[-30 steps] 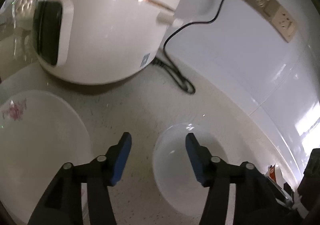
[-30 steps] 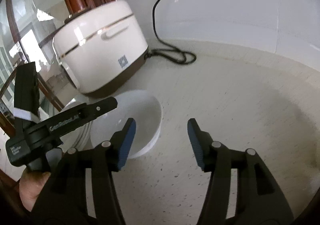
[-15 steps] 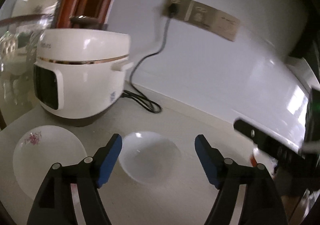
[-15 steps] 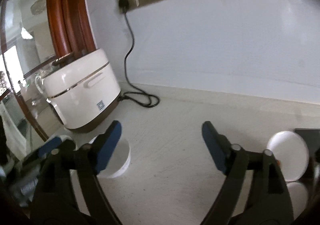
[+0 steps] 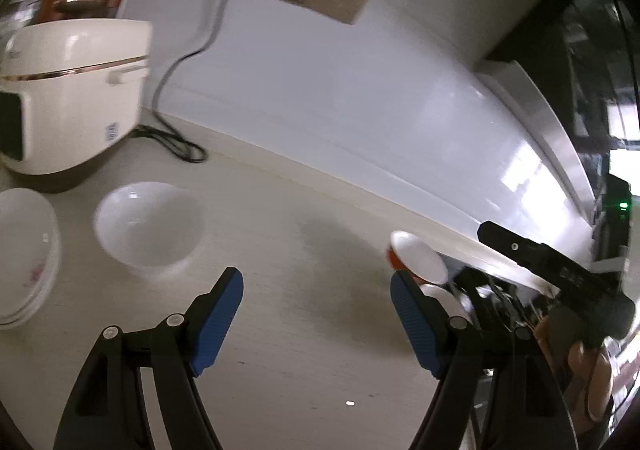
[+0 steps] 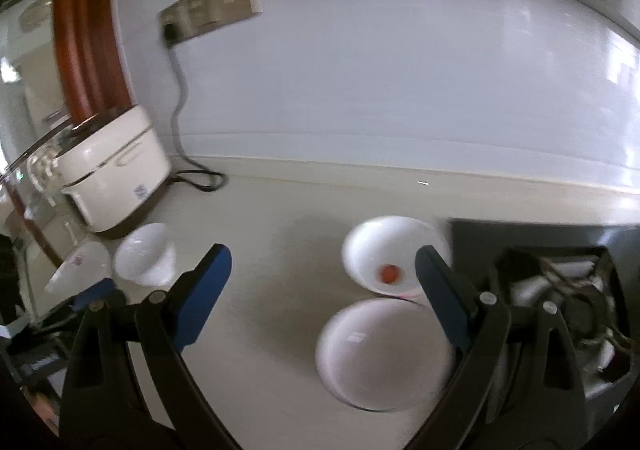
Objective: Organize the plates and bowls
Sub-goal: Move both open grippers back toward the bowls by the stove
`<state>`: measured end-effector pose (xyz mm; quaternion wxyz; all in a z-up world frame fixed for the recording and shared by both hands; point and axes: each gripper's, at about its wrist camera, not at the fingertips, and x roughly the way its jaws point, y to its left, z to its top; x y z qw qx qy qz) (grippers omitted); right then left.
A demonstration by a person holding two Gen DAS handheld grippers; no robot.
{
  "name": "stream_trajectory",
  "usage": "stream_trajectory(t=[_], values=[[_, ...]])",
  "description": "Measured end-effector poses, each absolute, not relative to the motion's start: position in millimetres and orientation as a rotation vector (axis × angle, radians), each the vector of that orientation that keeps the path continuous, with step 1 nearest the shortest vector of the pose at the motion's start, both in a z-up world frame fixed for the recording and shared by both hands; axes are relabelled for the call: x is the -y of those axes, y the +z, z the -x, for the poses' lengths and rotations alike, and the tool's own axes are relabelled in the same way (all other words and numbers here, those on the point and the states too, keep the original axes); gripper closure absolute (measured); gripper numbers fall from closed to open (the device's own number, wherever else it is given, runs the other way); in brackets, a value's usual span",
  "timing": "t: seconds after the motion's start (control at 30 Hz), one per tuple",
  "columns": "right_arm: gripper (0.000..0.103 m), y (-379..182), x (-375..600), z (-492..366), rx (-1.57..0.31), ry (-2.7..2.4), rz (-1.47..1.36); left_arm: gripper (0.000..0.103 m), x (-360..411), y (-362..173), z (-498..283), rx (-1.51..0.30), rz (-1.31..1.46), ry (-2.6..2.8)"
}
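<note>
- Sorted so far, by rice cooker [image 6: 116, 177]: plate stack [image 5: 24, 254] just in front; white bowl [image 5: 150, 228] beside stack, cooker's cord side
- Left to do, well apart from cooker near stove [image 6: 560, 290]: red-dot bowl [image 6: 390, 254]; plain plate [image 6: 384, 350] touching it
- Left tongs [image 5: 316, 314] wide, empty; right tongs [image 6: 322, 290] wide, empty, above those two
- Roughly halfway, prob.

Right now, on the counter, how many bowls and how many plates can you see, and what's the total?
Bowls: 2, the plain white bowl and the orange-marked bowl.
Plates: 2 showing, the floral plate and the plain plate; others may lie under the floral one.
Total: 4.
</note>
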<state>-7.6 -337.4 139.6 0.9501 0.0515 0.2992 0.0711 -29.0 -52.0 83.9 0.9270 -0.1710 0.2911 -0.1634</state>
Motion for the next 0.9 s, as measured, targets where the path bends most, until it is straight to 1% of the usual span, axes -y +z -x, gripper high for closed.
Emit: stream_trajectory(t=[0.2, 0.47, 0.73, 0.77, 0.9], values=[[0.009, 135.3, 386.5, -7.9, -0.678, 0.066, -0.177, 0.026, 87.9, 92.2, 8.1, -0.627, 0.336, -0.420], [0.009, 123.4, 395.2, -49.1, -0.731, -0.005, -0.151, 0.027, 136.0, 97.2, -44.7, -0.720, 0.369, -0.437], [0.009, 100.4, 396.5, -70.0, -0.711, -0.028, -0.100, 0.029, 162.8, 87.3, -89.5, -0.769, 0.382, -0.427], [0.009, 97.0, 400.2, -71.6, -0.713, -0.032, -0.111, 0.029, 165.6, 83.4, -95.3, -0.775, 0.388, -0.432], [0.009, 87.5, 412.3, -76.2, -0.722, -0.072, -0.126, 0.042, 175.6, 62.4, -114.4, -0.797, 0.411, -0.458]])
